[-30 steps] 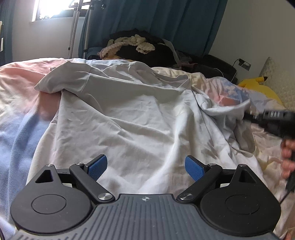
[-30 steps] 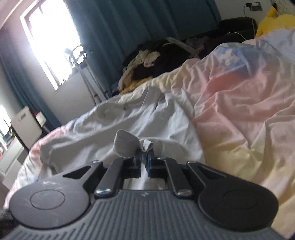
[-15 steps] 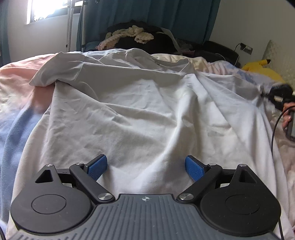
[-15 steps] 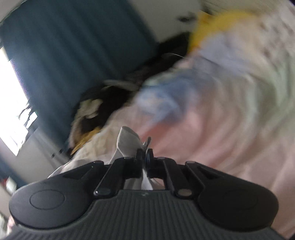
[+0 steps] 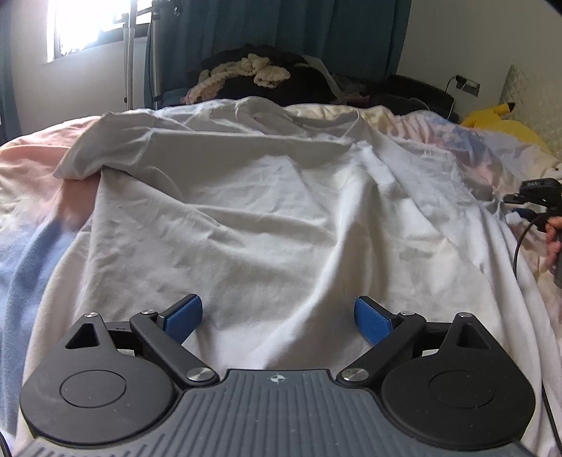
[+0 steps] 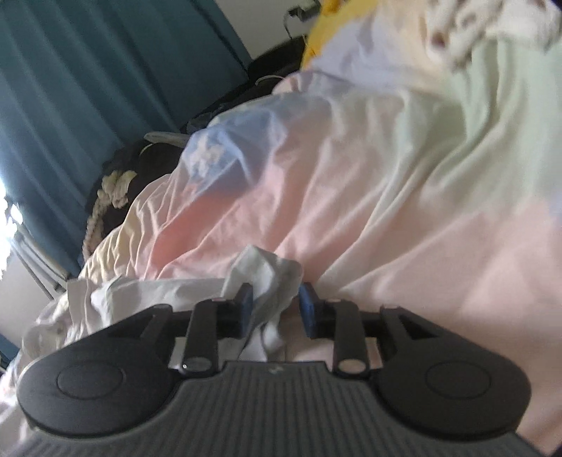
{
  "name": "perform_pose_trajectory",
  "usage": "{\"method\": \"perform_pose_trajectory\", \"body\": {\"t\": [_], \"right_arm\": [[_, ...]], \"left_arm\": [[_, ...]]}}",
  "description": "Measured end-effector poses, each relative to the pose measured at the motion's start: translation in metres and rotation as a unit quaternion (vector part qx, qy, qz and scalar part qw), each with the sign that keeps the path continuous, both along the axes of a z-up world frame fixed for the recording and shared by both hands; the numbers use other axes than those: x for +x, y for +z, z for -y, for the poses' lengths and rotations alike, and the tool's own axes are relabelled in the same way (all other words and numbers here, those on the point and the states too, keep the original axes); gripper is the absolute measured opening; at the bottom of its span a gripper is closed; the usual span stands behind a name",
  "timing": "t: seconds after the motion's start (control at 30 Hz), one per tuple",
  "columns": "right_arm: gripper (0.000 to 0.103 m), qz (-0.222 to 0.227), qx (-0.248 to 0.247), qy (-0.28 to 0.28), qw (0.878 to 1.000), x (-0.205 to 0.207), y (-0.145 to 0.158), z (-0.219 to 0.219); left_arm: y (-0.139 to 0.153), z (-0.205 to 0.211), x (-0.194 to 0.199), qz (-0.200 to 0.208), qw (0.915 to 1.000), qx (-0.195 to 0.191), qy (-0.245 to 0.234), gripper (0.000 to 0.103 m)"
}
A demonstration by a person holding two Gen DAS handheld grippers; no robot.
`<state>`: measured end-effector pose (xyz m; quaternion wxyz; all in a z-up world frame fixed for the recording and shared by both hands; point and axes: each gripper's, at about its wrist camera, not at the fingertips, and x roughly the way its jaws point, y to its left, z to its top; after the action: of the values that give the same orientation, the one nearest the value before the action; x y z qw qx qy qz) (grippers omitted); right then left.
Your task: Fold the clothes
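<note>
A white T-shirt [image 5: 267,211] lies spread over the bed, its left sleeve [image 5: 105,154] at the far left. My left gripper [image 5: 277,318] is open and empty, low over the shirt's near hem. My right gripper [image 6: 275,306] has its jaws parted, with a bunched corner of the white shirt [image 6: 267,277] loose between the blue pads [image 6: 307,309]. In the left wrist view the right gripper [image 5: 537,197] shows at the far right edge of the shirt.
The bed has a pastel pink, blue and yellow sheet [image 6: 404,175]. A pile of dark clothes [image 5: 267,77] lies beyond the bed before teal curtains [image 5: 281,28]. A yellow plush toy [image 5: 498,121] sits at the right.
My right gripper has pulled the shirt's right side outward, flattening it, and its jaws have opened from shut on the cloth. The left gripper has stayed open at the hem.
</note>
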<state>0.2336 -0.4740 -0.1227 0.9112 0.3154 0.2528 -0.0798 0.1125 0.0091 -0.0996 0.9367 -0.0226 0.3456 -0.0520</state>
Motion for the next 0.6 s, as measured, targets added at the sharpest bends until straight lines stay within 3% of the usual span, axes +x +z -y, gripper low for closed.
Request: {"method": "perform_pose_trajectory", "body": {"t": [0.2,0.33,0.4,0.5,0.6], "right_arm": [[0.032,0.023,-0.048,0.017,0.998,-0.04,0.046,-0.03],[0.032,0.051,-0.036,0.077,0.995,-0.074,0.069,-0.088],[0.033,0.054,-0.034,0.111,0.992,-0.096,0.071,-0.123],[0.033,0.02,-0.017,0.16,0.987,-0.124,0.051,-0.174],[0.033,-0.01,-0.005,0.202,0.979,-0.124,0.031,-0.207]], "left_arm": [[0.021,-0.017,-0.012,0.035,0.9985,-0.036,0.023,0.095],[0.039,-0.036,-0.023,0.063,0.9952,-0.065,0.04,0.095],[0.049,-0.051,-0.024,0.075,0.9937,-0.071,0.043,0.095],[0.07,-0.075,-0.015,0.095,0.9931,-0.044,0.052,0.095],[0.085,-0.106,0.008,0.104,0.9924,-0.014,0.064,0.095]]}}
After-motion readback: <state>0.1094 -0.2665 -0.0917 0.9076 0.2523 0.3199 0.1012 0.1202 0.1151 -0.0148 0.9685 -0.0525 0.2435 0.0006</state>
